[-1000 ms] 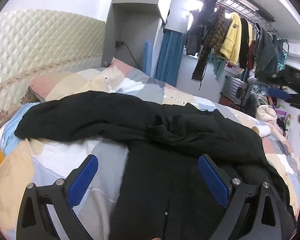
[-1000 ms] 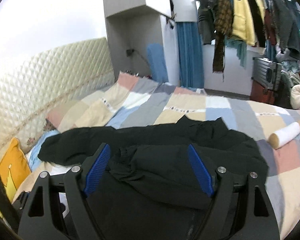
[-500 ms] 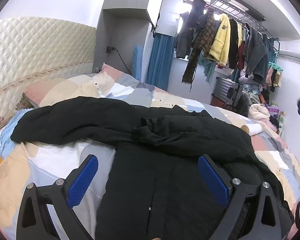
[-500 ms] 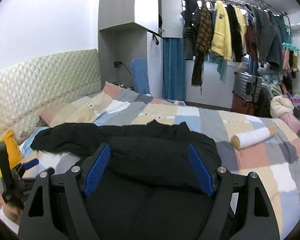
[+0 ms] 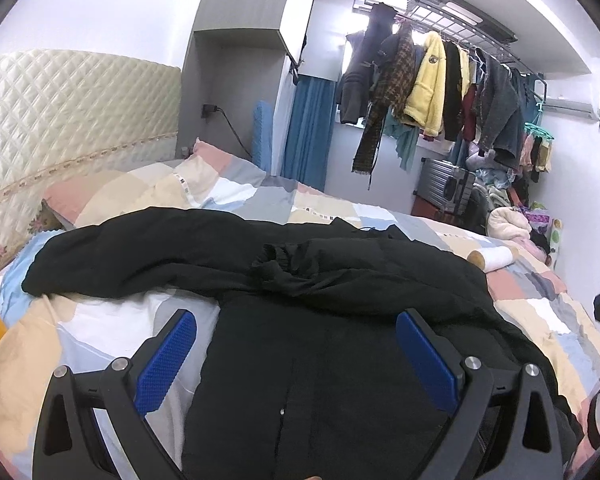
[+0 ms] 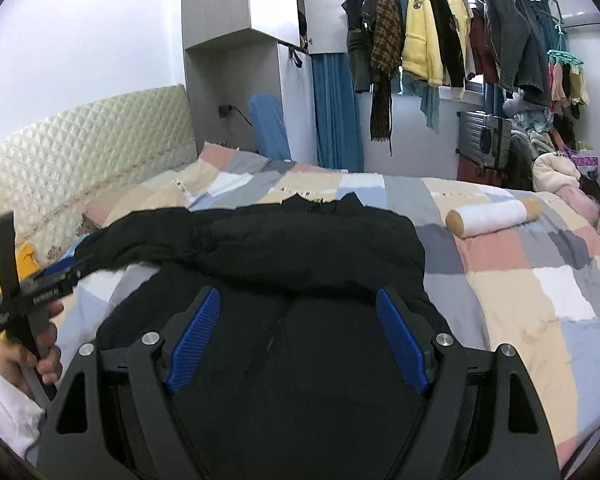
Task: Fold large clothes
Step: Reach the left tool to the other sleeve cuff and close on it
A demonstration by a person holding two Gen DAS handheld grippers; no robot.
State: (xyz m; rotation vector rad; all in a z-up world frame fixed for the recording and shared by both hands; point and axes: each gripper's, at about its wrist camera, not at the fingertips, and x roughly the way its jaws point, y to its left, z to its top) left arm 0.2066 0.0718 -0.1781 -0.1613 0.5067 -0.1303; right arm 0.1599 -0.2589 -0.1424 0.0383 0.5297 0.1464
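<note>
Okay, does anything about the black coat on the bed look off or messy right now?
Yes. The black padded coat is lopsided: one sleeve lies crumpled across its chest, while the other sleeve trails out flat towards the quilted cream headboard. Nothing looks torn or spilled.

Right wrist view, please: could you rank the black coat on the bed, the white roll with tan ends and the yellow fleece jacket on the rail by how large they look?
1. Black coat, by far the largest.
2. Yellow fleece jacket.
3. White roll with tan ends, close to the jacket in apparent size; the jacket hangs farther off, so that order is unsure.
</note>
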